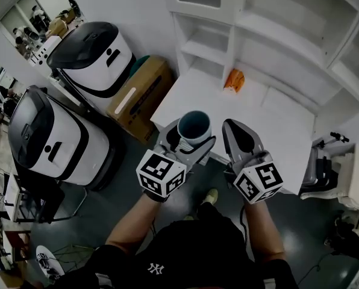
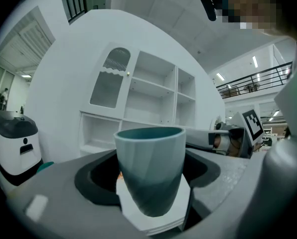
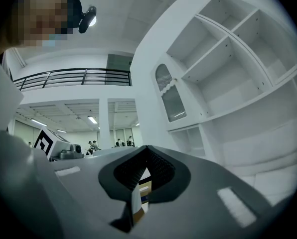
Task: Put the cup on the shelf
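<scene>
- The left gripper (image 1: pixel 188 142) holds a teal cup (image 1: pixel 194 125) upright, its fingers (image 2: pixel 54 198) pressed against the cup's sides.
- In the head view, the cup is in the air over the near edge of the white surface (image 1: pixel 276 122), apart from the white shelf unit (image 1: pixel 270 35).
- The right gripper (image 1: pixel 238 136) is just beside the left one, its fingers (image 3: pixel 213 183) narrowed to a slit with nothing between them.
- A small orange object (image 1: pixel 234 80) lies on the surface near the shelves.

Teal cup (image 2: pixel 149 168), upright, clamped in left gripper (image 1: pixel 188 141)
</scene>
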